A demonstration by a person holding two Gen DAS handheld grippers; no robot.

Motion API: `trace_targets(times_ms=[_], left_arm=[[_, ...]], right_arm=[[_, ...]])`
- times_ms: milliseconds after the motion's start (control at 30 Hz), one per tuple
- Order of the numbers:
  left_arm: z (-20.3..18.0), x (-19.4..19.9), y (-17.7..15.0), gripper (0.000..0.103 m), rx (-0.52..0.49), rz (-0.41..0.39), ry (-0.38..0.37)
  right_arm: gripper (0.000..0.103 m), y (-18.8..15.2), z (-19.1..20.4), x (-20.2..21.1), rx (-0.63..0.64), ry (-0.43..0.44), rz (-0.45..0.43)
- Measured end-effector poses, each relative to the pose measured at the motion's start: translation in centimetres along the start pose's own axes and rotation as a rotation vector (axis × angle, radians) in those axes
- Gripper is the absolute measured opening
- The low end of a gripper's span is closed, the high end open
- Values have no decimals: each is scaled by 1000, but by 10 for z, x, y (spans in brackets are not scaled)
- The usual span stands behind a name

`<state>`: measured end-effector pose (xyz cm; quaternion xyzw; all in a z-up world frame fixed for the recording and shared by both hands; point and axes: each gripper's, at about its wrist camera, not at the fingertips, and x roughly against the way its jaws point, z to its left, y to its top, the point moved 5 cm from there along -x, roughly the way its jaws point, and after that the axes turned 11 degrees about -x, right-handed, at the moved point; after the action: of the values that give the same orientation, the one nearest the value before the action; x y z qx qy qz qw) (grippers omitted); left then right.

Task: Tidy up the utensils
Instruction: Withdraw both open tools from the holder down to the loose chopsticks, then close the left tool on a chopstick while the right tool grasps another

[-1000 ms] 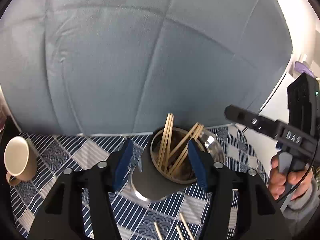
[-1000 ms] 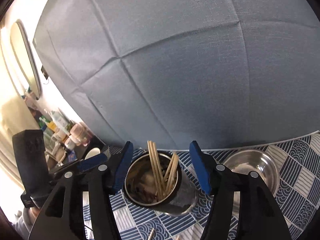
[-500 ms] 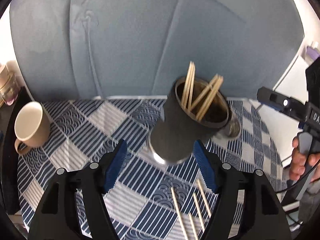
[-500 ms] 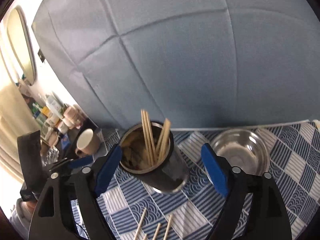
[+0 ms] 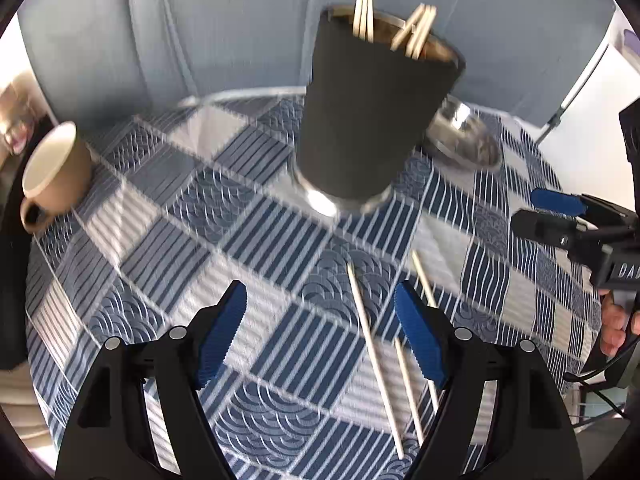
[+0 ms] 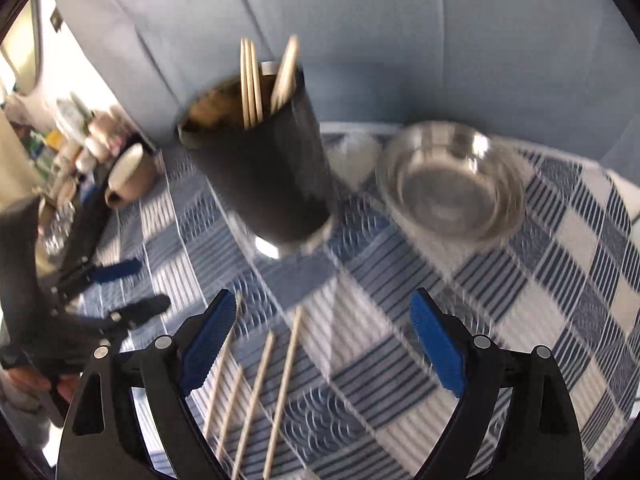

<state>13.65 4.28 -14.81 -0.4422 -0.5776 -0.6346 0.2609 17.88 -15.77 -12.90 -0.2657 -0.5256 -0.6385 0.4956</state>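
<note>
On the table: blue-and-white patterned cloth (image 5: pixel 248 240), covering the whole surface in both wrist views.
Holder: dark cup (image 5: pixel 372 112) with a metal rim and base, upright on the cloth, near the far edge in front of a grey-blue padded backdrop (image 5: pixel 240 20).
Holder contents: several wooden chopsticks (image 5: pixel 364 16) stand in it, tips above the rim, in two loose groups leaning apart.
Loose chopsticks: thin wooden sticks lying on cloth (image 6: pixel 284 384), roughly parallel, on the near side of the cup; four show in the right wrist view, three clearly in the left wrist view.
Left gripper (image 5: pixel 320 344): jaws spread wide, blue pads facing each other, nothing between them; it hangs above the cloth, with the loose sticks under and beside its right-hand finger. No contact visible.
Right gripper (image 6: pixel 320 344): jaws also spread wide and holding nothing; the loose sticks lie below its left-hand finger and in the gap.
Steel bowl (image 6: pixel 452 184): on the cloth just beside the cup; inside looks bare, though the view is blurred.
Mug (image 5: pixel 52 176): beige, lying tilted near the cloth's edge, well apart from the cup.
Clutter (image 6: pixel 76 136): bottles and jars beyond the table, too blurred to identify.
Image quality: motion blur in both views.
</note>
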Motion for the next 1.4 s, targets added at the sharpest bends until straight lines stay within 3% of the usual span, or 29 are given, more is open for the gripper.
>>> trace_targets(times_ms=[300,567,967,1133,1233,1400], left_arm=[[-21,-16,-56,76,-21,112,-20],[-34,-24,-75,76,-39,152,-38],[-47,-40,-74,76,-62,203,-30],[-51,-45,-72,76,-97,233,2],[-56,-51,-72,77,-158,236,64],[-58,-53,-71,75,-178,241,71]], right_arm=[[84,-67,-17,-25,29,-82,145],[82,-102,-9,-39,100,-143,215],[75,-117,16,-55,192,-181,280],[73,-117,14,-61,184,-180,302],[73,-117,14,-64,188,-185,305],[69,-120,18,-70,203,-216,312]])
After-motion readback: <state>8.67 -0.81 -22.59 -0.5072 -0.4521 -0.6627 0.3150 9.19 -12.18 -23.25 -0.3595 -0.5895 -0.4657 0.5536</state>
